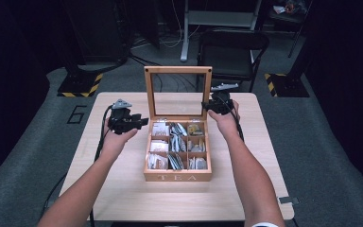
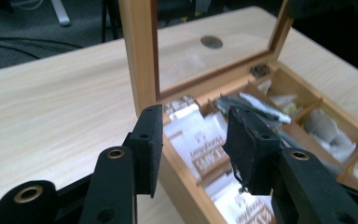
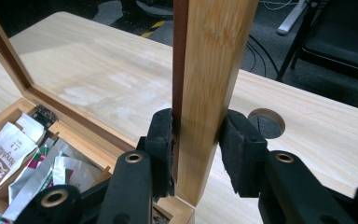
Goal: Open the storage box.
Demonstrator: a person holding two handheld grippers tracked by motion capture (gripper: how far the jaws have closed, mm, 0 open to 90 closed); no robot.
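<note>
A wooden tea box point(image 1: 177, 177) marked "TEA" stands in the middle of the table, its compartments full of tea bags point(image 1: 176, 142). Its glass-paned lid point(image 1: 149, 90) stands upright. My right gripper point(image 1: 209, 106) is shut on the lid's right side rail point(image 3: 212, 56), a pad point(image 3: 161, 135) pressed on each face of the wood point(image 3: 198, 128). My left gripper point(image 1: 142, 122) hovers by the box's back left corner, jaws open and nothing between the pads point(image 2: 193, 123). Beyond them lie white tea bags point(image 2: 200, 140) and the lid's left rail point(image 2: 140, 51).
The light wooden table point(image 1: 123, 189) has a round cable hole point(image 3: 265, 123) behind the box. A black folding chair point(image 1: 231, 52) stands past the far edge. Hazard-striped stand bases point(image 1: 80, 85) sit on the grey floor at either side.
</note>
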